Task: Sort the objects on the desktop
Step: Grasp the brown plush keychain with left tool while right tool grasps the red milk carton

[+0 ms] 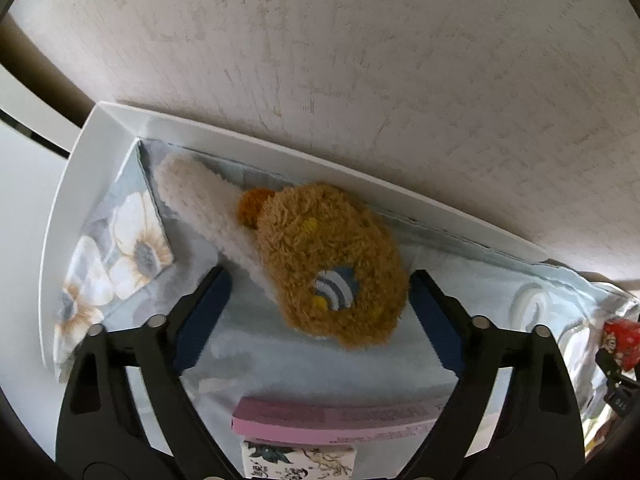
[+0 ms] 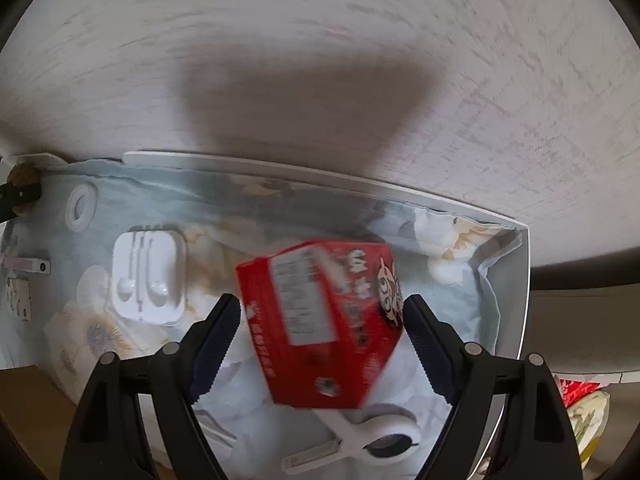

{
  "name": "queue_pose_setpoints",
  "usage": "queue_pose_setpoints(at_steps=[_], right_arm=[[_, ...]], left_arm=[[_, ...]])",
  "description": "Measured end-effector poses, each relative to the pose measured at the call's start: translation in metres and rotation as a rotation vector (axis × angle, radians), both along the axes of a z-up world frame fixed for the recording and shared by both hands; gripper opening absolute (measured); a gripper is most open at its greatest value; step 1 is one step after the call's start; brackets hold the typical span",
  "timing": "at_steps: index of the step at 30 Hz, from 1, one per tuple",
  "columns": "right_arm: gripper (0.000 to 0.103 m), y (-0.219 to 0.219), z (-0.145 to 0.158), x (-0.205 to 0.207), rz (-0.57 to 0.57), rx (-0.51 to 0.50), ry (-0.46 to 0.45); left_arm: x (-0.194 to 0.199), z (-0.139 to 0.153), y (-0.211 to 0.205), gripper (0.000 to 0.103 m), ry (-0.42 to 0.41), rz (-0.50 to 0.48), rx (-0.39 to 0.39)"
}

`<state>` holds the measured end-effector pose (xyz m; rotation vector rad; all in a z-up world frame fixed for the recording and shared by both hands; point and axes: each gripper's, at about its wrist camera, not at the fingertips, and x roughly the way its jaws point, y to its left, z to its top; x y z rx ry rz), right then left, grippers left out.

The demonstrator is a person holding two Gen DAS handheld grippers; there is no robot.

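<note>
In the left wrist view a brown plush toy (image 1: pixel 332 264) with a white fuzzy handle lies on the floral cloth inside a white tray (image 1: pixel 60 216). My left gripper (image 1: pixel 316 292) is open, with its jaws on either side of the plush and apart from it. In the right wrist view a red box (image 2: pixel 320 320), blurred and tilted, sits between the jaws of my right gripper (image 2: pixel 322 308), which is open with gaps on both sides. The red box also shows at the far right of the left wrist view (image 1: pixel 620 344).
A pink box (image 1: pixel 336 420) and a patterned box lie near the left gripper's base. A white earphone case (image 2: pixel 150 276), a white ring (image 2: pixel 82 206), white scissors (image 2: pixel 380 432) and small items lie on the cloth. The tray's rim (image 2: pixel 524 280) and a textured wall stand behind.
</note>
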<state>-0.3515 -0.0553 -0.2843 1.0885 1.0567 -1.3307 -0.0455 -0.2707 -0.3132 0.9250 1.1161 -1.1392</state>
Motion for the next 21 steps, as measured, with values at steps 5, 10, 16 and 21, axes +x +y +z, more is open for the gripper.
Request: queue_pose_setpoints(at_steps=[5,10,16,21], right_arm=[[0.081,-0.001,-0.005,-0.005,-0.007,0.008,-0.008],[0.079,0.003,-0.006,-0.010,-0.010,0.007,-0.053],[0.035,0.007,-0.007,-0.019,-0.039,0.026,-0.104],[0.034,0.012,0.001,-0.022,-0.062,-0.011,-0.130]], left_arm=[[-0.004,0.002,0.006,0.075,-0.028,-0.004,-0.009],[-0.007,0.009,0.012,0.047,-0.025,0.004,-0.022],[-0.006,0.012,0.024,0.034,0.000,0.021,-0.027],[-0.007,0.023,0.035,0.031,0.004,0.028,-0.052]])
